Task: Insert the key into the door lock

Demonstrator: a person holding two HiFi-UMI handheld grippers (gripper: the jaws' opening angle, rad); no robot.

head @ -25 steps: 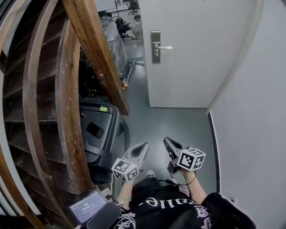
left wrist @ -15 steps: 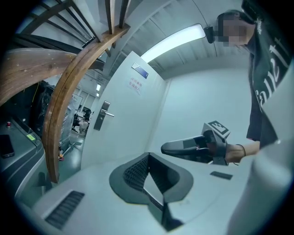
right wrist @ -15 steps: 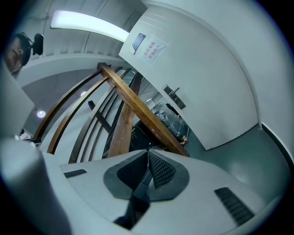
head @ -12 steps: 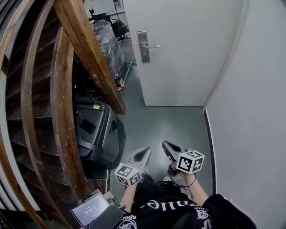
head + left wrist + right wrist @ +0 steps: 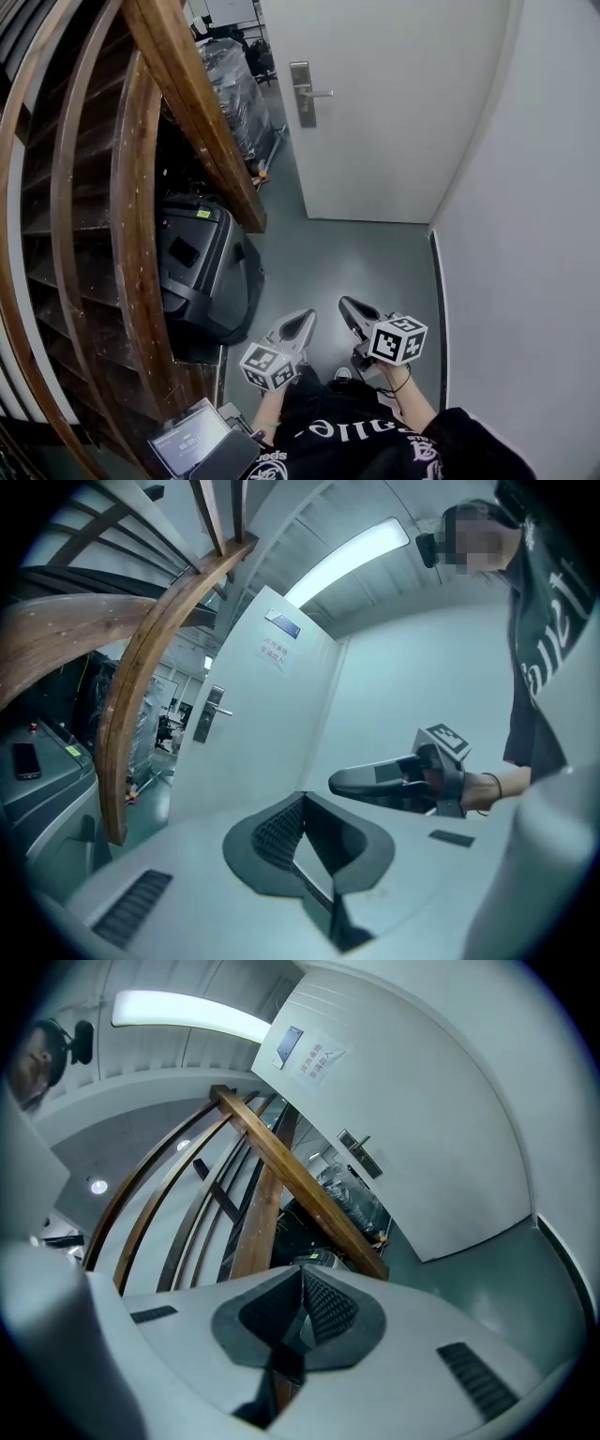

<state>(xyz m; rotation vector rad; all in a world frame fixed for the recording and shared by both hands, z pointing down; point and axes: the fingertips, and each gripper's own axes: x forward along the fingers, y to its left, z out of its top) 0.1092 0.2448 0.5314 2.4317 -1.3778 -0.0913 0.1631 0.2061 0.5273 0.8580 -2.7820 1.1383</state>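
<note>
Door lock [image 5: 301, 97] sits far ahead of the left gripper [image 5: 303, 319] and right gripper [image 5: 348, 306], both with jaws together.

Curving down the left, a dark wooden staircase [image 5: 192, 103], with a black hard case [image 5: 202, 272] tucked beneath on the grey floor [image 5: 356, 262]. Beyond the stair beam, a plastic-wrapped stack [image 5: 234, 89]. At lower left, a small lit screen [image 5: 192, 439]; at right, a plain white wall [image 5: 525, 234].
</note>
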